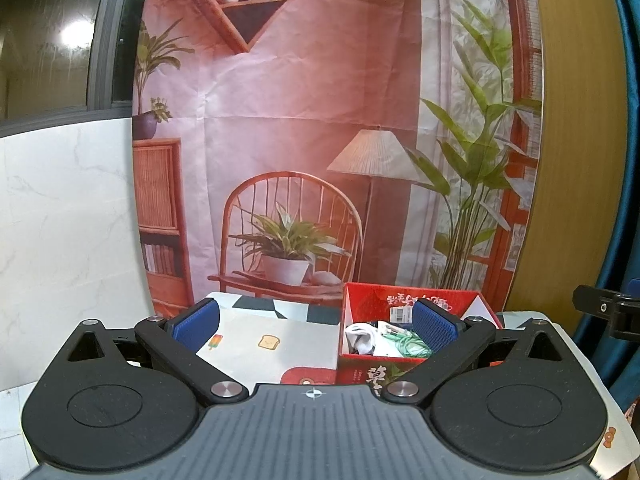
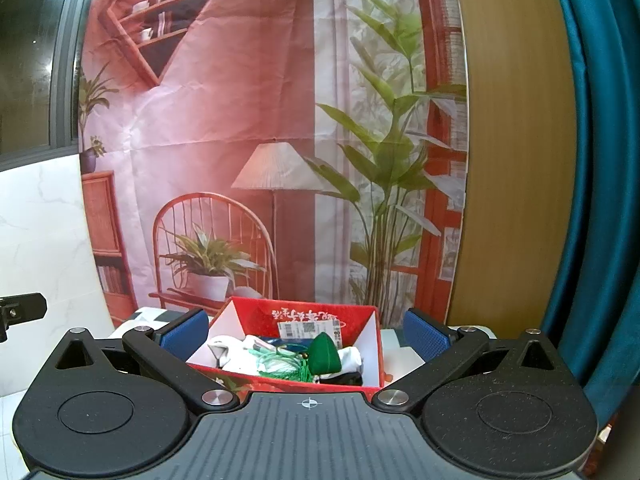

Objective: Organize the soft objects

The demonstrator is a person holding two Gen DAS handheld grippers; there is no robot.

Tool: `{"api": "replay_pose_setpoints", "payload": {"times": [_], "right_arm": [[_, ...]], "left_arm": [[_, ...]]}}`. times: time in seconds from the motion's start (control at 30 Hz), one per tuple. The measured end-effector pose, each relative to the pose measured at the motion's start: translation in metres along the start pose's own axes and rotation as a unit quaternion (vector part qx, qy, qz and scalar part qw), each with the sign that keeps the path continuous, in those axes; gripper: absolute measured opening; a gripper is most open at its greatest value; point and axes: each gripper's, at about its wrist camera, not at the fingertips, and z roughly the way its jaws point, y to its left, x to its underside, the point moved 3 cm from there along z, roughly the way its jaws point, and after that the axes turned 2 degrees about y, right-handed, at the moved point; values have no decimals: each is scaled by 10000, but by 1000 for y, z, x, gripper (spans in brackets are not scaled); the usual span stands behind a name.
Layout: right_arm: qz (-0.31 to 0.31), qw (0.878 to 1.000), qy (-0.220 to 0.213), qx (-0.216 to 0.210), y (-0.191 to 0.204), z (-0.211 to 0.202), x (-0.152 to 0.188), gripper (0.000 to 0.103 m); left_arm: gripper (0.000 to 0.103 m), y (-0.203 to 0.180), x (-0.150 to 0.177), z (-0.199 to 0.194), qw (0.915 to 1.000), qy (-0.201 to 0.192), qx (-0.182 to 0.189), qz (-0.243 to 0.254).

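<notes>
Showing, through the left wrist camera: left gripper (image 1: 316, 322), jaws standing wide apart and holding nothing, hovering above the counter (image 1: 248, 340), which is wearing a patterned cloth printed with a toast slice and an ice lolly. A red cardboard box (image 1: 404, 300) is sitting toward the counter's far right part, just beside the right-hand blue pad. Lying inside it: white fabric pieces (image 1: 360, 338) and a tangle of pale green cord (image 1: 412, 345). Judged light, limp and not fragile; the cloth is likely bunching when pinched, so a fold or thick ridge is offering the better hold.

Showing, through the right wrist camera: right gripper (image 2: 306, 334), jaws likewise spread and empty, facing the same box (image 2: 304, 312) head-on. Its contents are reading more clearly here: white cloth (image 2: 228, 350), green tasselled cord (image 2: 280, 362), a small dark-green wedge-shaped pouch (image 2: 325, 354), and something black at the near right, unidentified. The pouch is probably squashy and easiest taken across its narrow sides; the cord is likely snagging its neighbours when lifted.

Backing the counter: a printed backdrop (image 2: 240, 120) of a chair, lamp and plants, a marble-look panel at left, a teal curtain (image 2: 600, 160) at right.
</notes>
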Motion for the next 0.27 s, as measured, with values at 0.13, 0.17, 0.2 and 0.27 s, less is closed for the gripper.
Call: {"api": "replay_pose_setpoints", "payload": {"times": [0.13,0.17,0.2,0.27], "right_arm": [[2,10000,4,-1,0,0,1,103],[3,10000,4,0,0,0,1,103],[4,10000,2,0,0,0,1,103],[7,10000,3,-4,0,0,2,103]], "left_arm": [[103,0,0,0,10000,-4,8,-2],[103,1,0,0,10000,-10,10,-3],[103,1,0,0,10000,-18,12,-5],[103,1,1,0,10000,-35,14,0]]}}
